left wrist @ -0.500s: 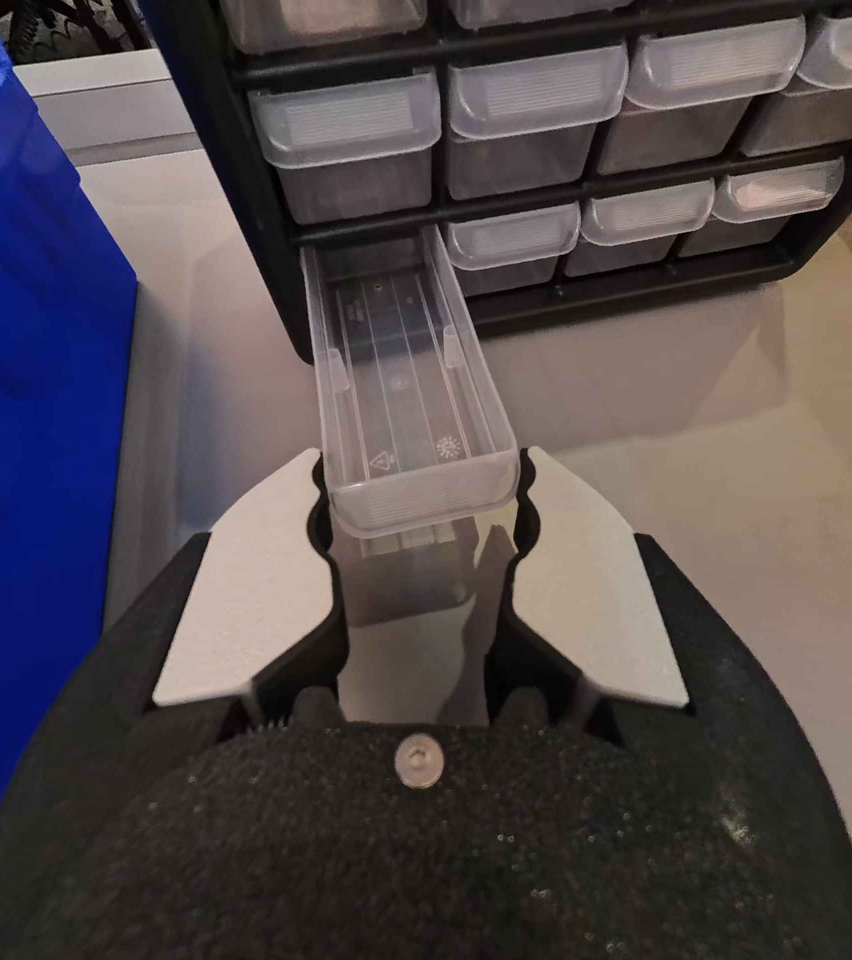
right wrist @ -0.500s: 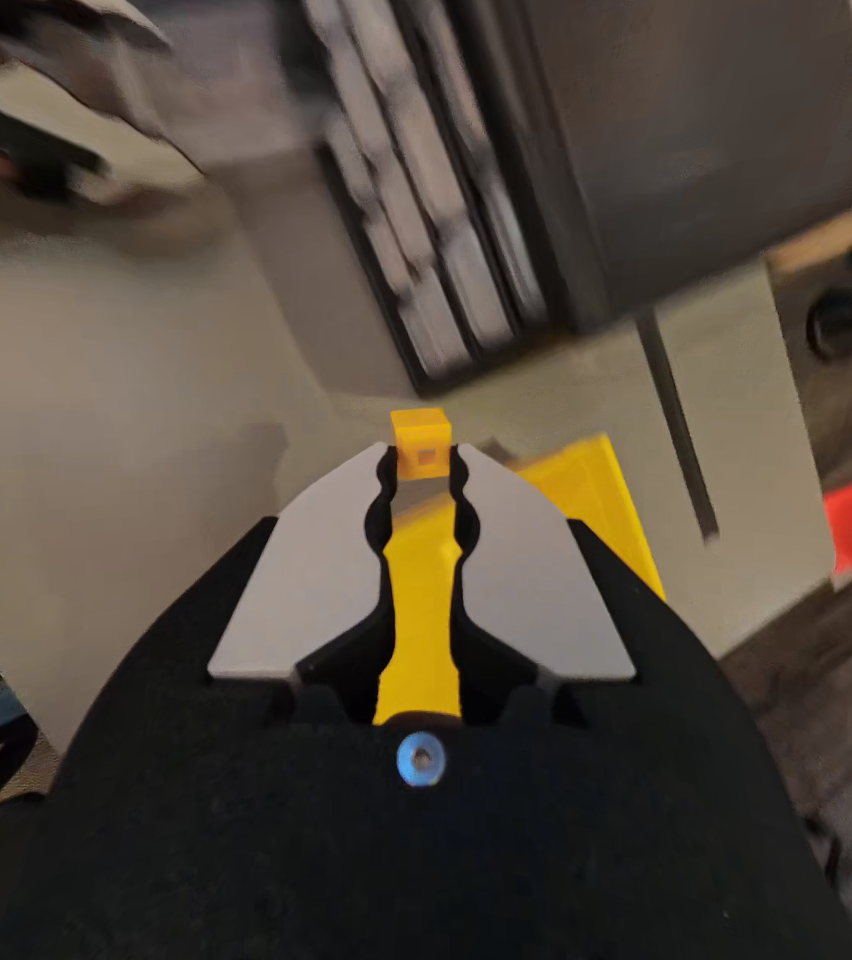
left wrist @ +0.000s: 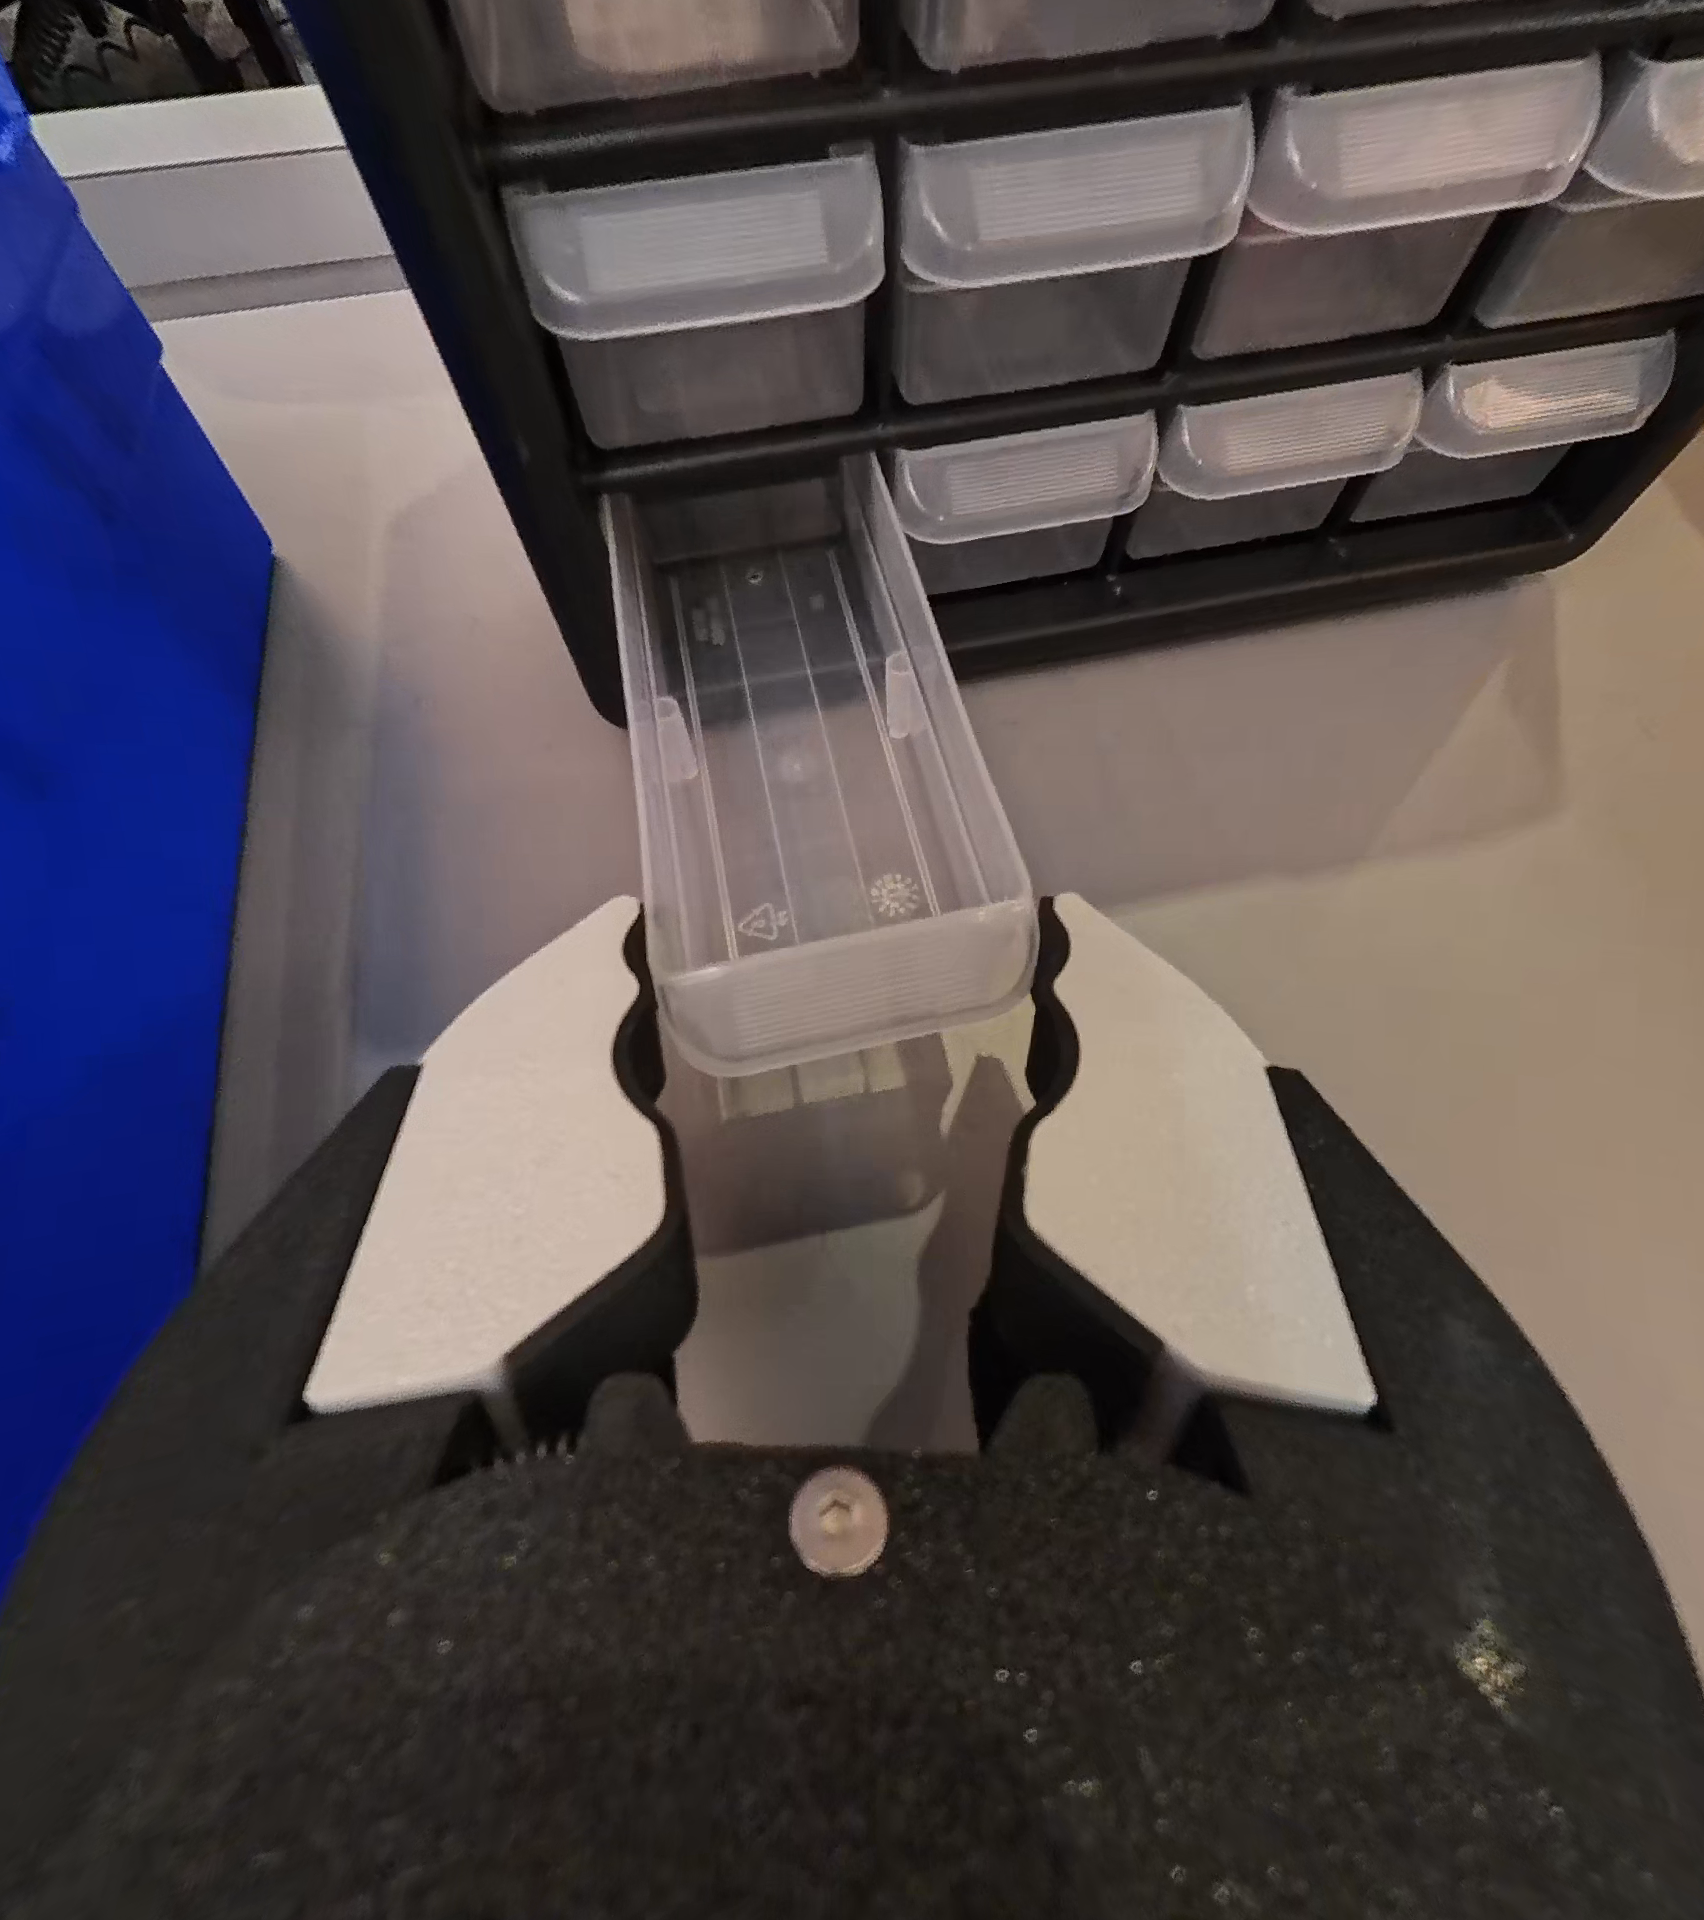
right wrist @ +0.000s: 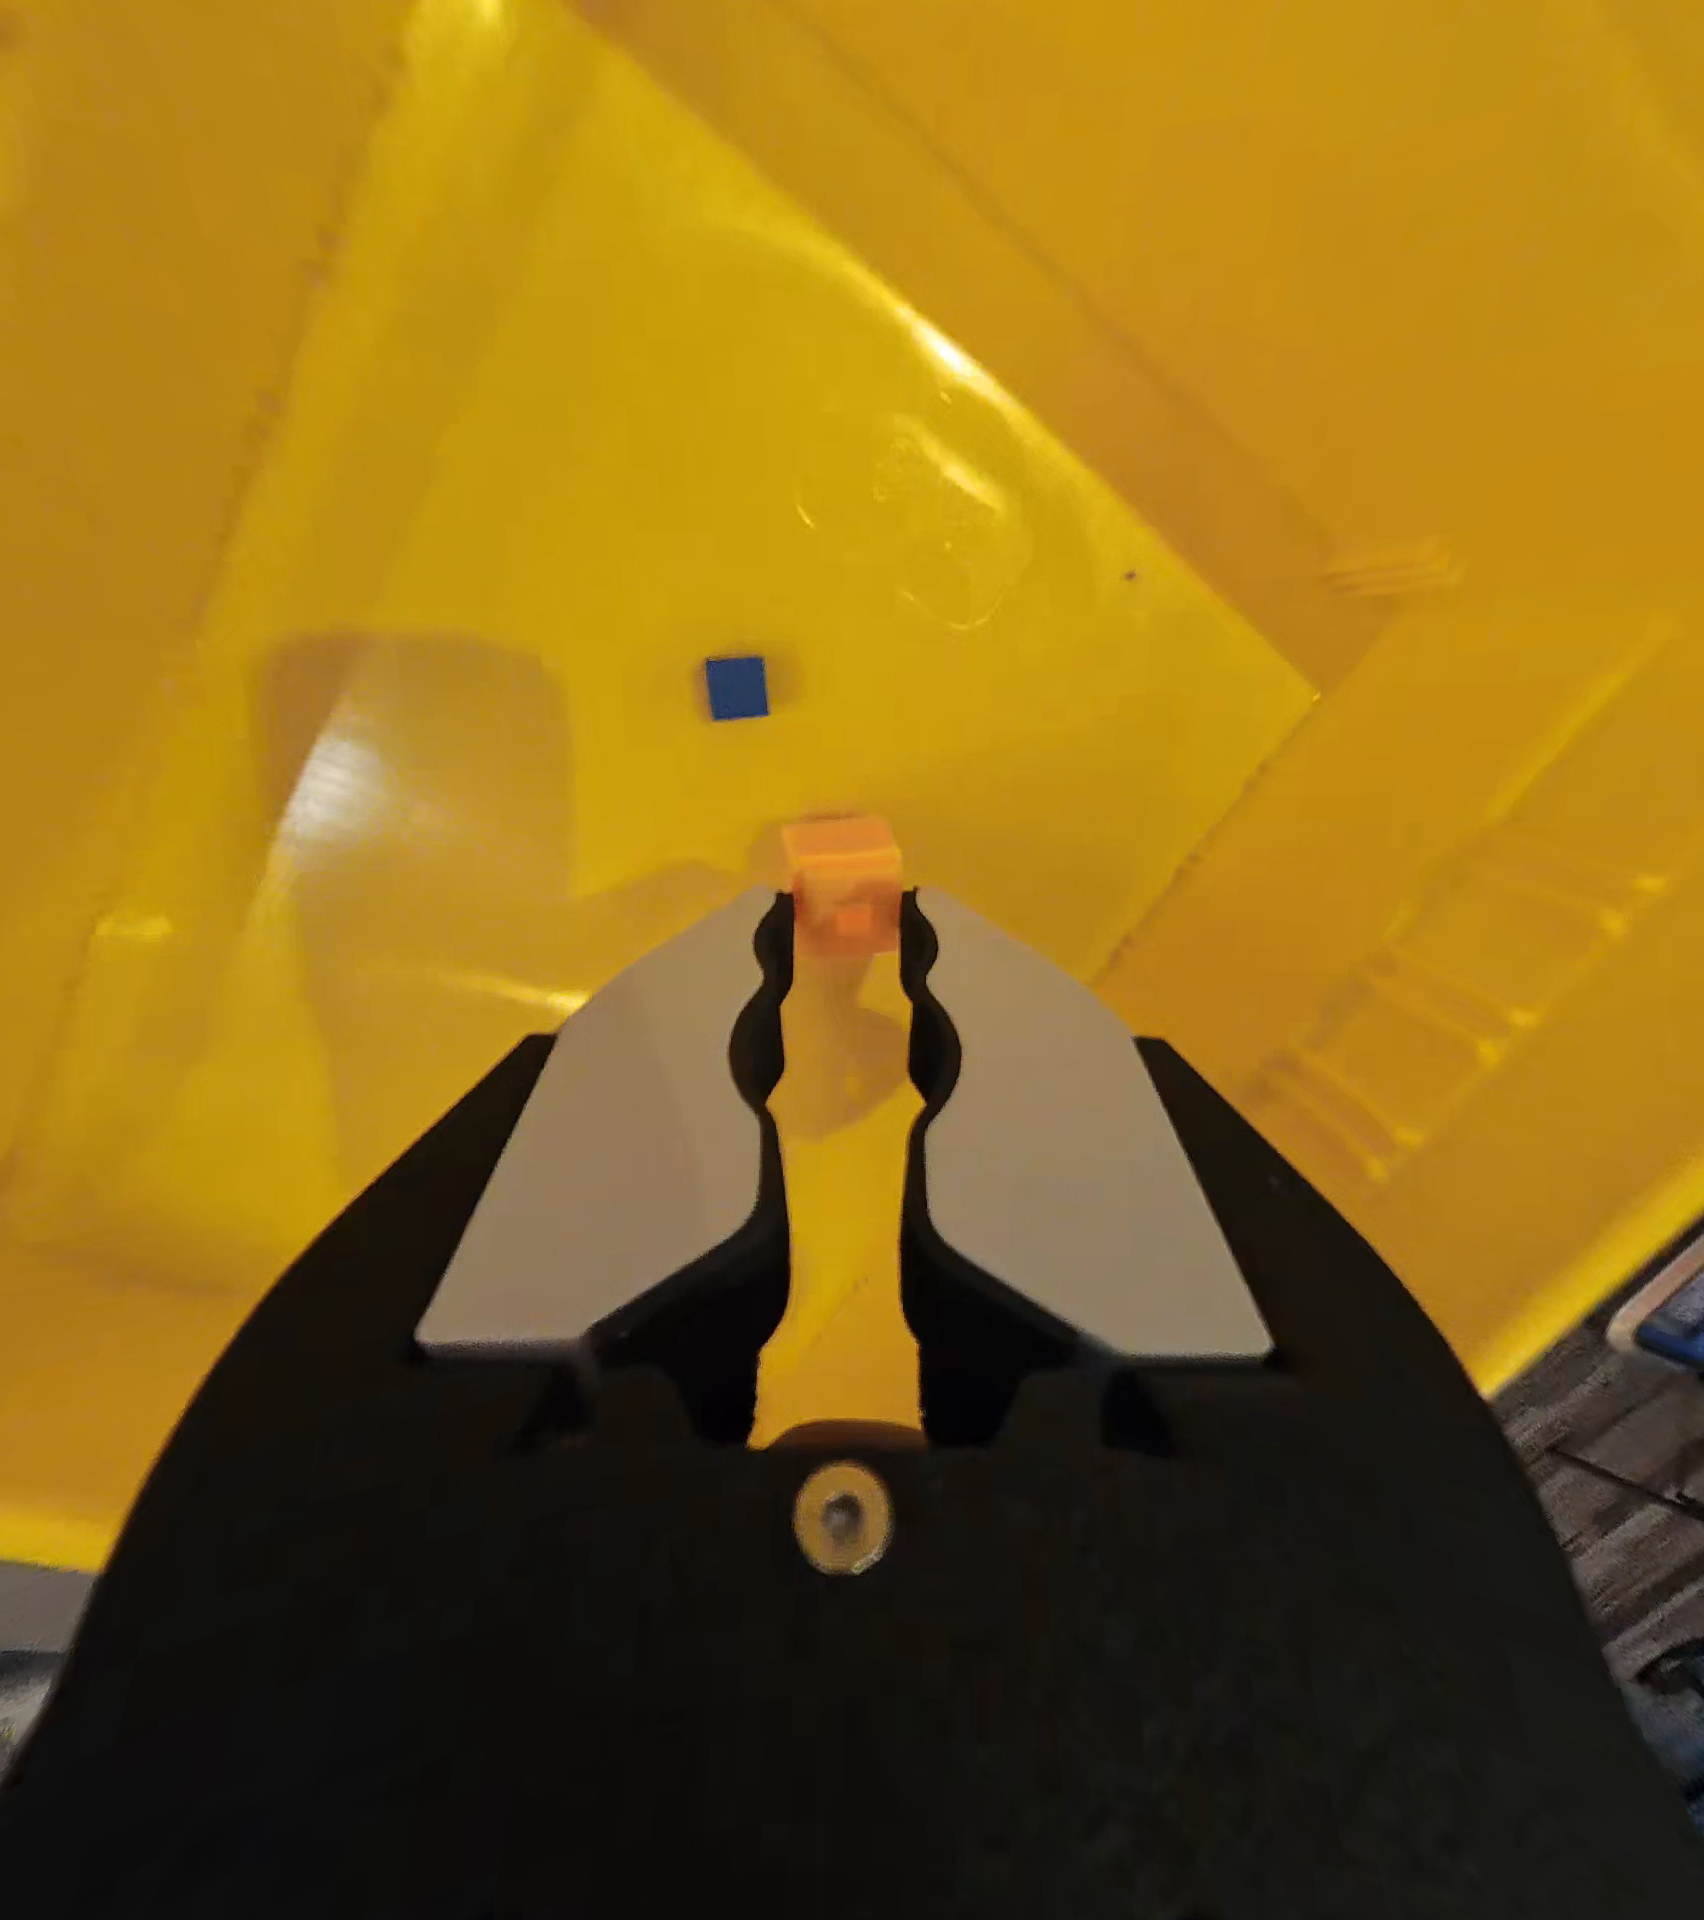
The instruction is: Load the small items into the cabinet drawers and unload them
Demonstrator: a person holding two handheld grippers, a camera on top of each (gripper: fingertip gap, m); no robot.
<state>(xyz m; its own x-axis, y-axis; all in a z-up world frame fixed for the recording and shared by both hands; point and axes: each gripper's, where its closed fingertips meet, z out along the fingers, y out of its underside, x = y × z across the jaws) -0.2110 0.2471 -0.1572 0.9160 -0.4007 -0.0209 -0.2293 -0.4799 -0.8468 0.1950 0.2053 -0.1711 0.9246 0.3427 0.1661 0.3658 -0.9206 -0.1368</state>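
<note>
Between the tips of the right claw (right wrist: 846,906) sits a small orange cube (right wrist: 843,896), pinched from both sides and held over the floor of a yellow bin (right wrist: 412,416). A small blue square piece (right wrist: 736,687) lies on that floor, apart from the cube.

At the bottom left corner of the black drawer cabinet (left wrist: 1035,343), one clear drawer (left wrist: 806,790) is pulled far out, with nothing in it. The left claw (left wrist: 840,935) is spread, its fingers flanking the drawer's front end; whether they touch it I cannot tell. The other drawers sit closed in their rows.

The cabinet stands on a pale grey tabletop (left wrist: 1450,935) with a dull sheen. A blue bin (left wrist: 48,727) stands along its left edge, and a yellow corner shows at the right edge. Beyond the yellow bin's lower right rim, dark floor and cables are blurred.
</note>
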